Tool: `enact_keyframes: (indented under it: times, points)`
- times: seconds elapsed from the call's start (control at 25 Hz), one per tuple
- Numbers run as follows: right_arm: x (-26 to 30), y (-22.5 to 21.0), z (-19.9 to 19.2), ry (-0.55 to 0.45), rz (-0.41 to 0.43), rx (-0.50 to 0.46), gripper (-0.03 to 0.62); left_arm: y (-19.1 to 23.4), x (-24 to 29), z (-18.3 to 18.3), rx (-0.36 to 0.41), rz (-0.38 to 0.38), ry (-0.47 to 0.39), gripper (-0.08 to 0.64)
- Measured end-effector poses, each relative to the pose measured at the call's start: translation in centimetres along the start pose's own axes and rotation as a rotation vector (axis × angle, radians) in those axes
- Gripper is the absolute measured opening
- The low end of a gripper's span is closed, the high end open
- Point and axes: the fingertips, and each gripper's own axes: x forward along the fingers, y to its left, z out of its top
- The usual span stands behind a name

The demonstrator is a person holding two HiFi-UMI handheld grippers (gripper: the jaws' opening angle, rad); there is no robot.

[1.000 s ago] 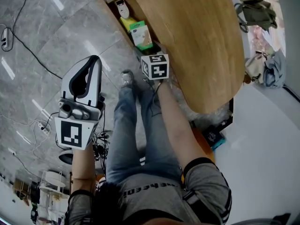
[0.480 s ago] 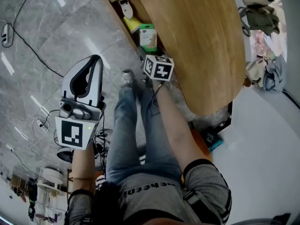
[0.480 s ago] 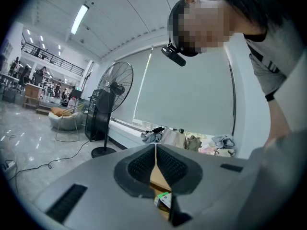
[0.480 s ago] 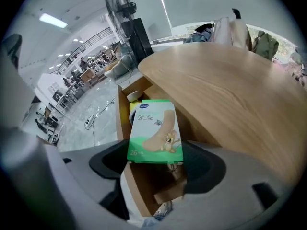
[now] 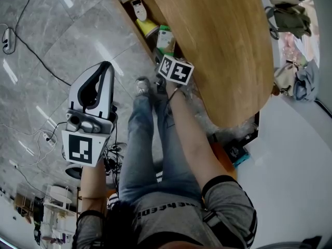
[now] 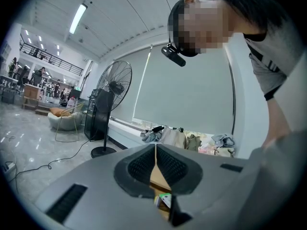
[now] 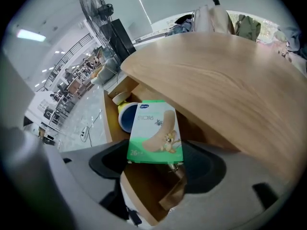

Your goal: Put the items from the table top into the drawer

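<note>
- The person's jeans [image 5: 150, 139] are seen nearest, at 6 o'clock in the head view, above a grey marble floor [image 5: 57, 40].
- The left gripper [image 6: 155, 150] is held at 9 o'clock in the head view, well apart from the table and over the floor; its jaws are pressed together along a thin line, and nothing is caught between them.
- The right gripper [image 7: 156, 163] is reached forward towards 12 o'clock, its marker cube [image 5: 176, 70] just beside the table's edge; its jaws are closed on the lower edge of a green and white plaster box [image 7: 154, 131].
- The plaster box is held at 11 o'clock of the marker cube, tilted, over the open wooden drawer [image 5: 123, 9] and partly under the rim of the table top [image 5: 223, 40].
- Inside the drawer, at 11 o'clock of the box, a yellow cup [image 7: 125, 115] with a blue inside is seen lying on its side; a small white item [image 5: 137, 5] lies beyond it, too small to be named.
- The wooden table top is bare where it is seen.
- Farthest off, bags [image 5: 285, 9] are piled at 1 o'clock; a black standing fan [image 6: 114, 87] is seen in the left gripper view.
</note>
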Motion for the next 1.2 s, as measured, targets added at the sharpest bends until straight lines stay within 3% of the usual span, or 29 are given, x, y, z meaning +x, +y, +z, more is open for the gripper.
enact_keyframes:
  times: [0.48, 0.6, 0.72, 0.76, 0.8, 1.04, 1.2]
  points:
    - [-0.1, 0.4, 0.3, -0.022, 0.019, -0.033, 0.343, -0.1, -0.4, -0.3, 0.009, -0.006, 0.006, 0.012]
    - [-1.3, 1.2, 0.8, -0.058, 0.025, -0.127, 0.274, -0.2, -0.7, -0.3, 0.01, -0.003, 0.007, 0.012]
    - [-3.2, 2.2, 1.4, -0.12, 0.055, -0.206, 0.115, -0.7, -0.8, -0.3, 0.015, -0.001, 0.005, 0.012]
    - [-3.8, 2.4, 1.5, -0.138, 0.066, -0.22, 0.034, -1.0, -0.8, -0.2, 0.019, -0.002, 0.001, 0.012]
    - [-4.5, 2.6, 1.6, -0.153, 0.076, -0.232, 0.005, -1.4, -0.8, 0.0, 0.023, -0.004, -0.003, 0.012]
    - [-9.1, 3.5, 1.5, -0.248, 0.115, -0.366, 0.003, -4.1, -1.7, 1.1, 0.037, -0.004, -0.019, 0.012]
    - [-13.3, 3.7, 1.6, -0.33, 0.162, -0.38, 0.003, -6.2, -2.9, 2.2, 0.049, -0.004, -0.017, 0.012]
